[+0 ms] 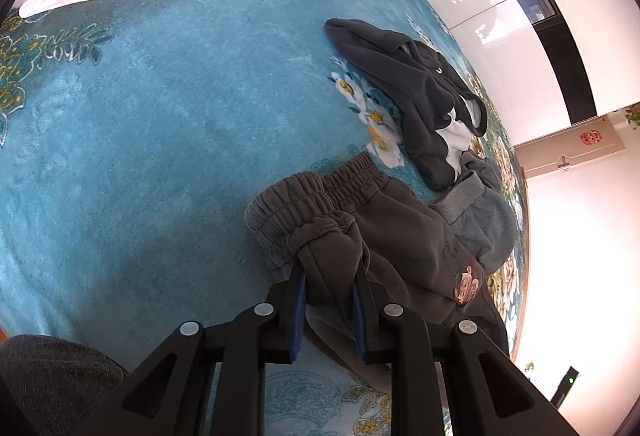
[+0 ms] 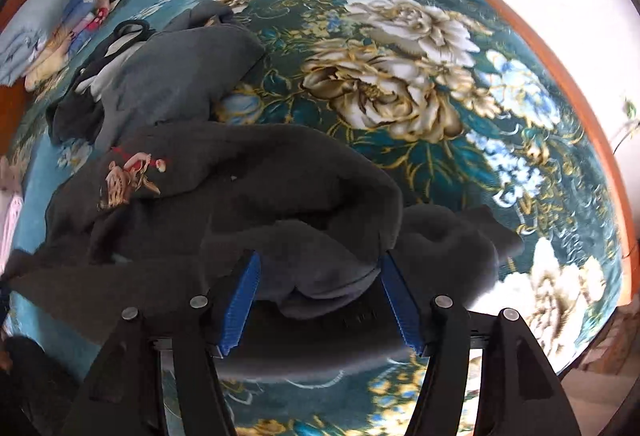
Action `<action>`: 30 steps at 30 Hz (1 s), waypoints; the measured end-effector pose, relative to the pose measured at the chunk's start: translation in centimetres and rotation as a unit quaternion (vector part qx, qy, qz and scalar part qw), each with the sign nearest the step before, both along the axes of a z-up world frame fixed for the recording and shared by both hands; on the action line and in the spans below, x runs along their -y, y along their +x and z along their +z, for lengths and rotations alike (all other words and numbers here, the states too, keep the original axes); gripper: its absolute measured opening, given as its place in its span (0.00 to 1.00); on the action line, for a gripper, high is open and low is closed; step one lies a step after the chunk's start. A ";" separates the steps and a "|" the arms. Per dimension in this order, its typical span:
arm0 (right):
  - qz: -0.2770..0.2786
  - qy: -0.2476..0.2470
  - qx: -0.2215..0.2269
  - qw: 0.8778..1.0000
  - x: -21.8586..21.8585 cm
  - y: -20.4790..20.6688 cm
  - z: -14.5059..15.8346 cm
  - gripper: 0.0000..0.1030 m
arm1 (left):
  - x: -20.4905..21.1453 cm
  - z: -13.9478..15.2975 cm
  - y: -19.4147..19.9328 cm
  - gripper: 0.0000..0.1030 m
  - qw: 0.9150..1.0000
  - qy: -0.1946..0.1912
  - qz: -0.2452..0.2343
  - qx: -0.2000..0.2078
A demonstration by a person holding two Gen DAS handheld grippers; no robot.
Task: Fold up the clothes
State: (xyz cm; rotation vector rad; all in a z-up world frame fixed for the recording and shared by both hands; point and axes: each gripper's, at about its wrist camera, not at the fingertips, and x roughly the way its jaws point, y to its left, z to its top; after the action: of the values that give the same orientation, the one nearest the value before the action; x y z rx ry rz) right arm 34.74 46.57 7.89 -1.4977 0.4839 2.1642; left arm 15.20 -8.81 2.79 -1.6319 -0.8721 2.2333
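While the dark grey trousers (image 1: 400, 236) lie crumpled on the floral bed cover (image 1: 160, 116) near its edge, the left gripper (image 1: 330, 284) has its fingers (image 1: 298, 312) clamped on fabric just below the elastic waistband. Fingers (image 2: 240, 308) of the right gripper (image 2: 320, 268) stand wide apart, a trouser fold lying loose between them, unpressed. Another dark garment (image 1: 420, 92) lies just beyond

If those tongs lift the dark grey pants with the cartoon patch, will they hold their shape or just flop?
The dark grey pants would probably flop: they already lie in soft creases on the bedspread. The thick, fleecy cloth suggests some weight, so loose parts would likely sag. The left tongs, pinched on the bunched fabric, seem unlikely to slip.
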 end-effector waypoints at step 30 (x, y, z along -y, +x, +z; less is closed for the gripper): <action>-0.026 0.116 0.023 0.993 -7.6 -7.7 3.2 0.10 | -0.2 -1.2 -0.2 0.22 1.000 -0.012 0.017 0.020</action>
State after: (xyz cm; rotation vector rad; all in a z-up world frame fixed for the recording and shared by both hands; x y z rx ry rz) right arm 27.07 54.14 11.06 -1.3879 0.2423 2.0607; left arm 15.01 -8.59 1.56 -1.6911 -0.8919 2.2491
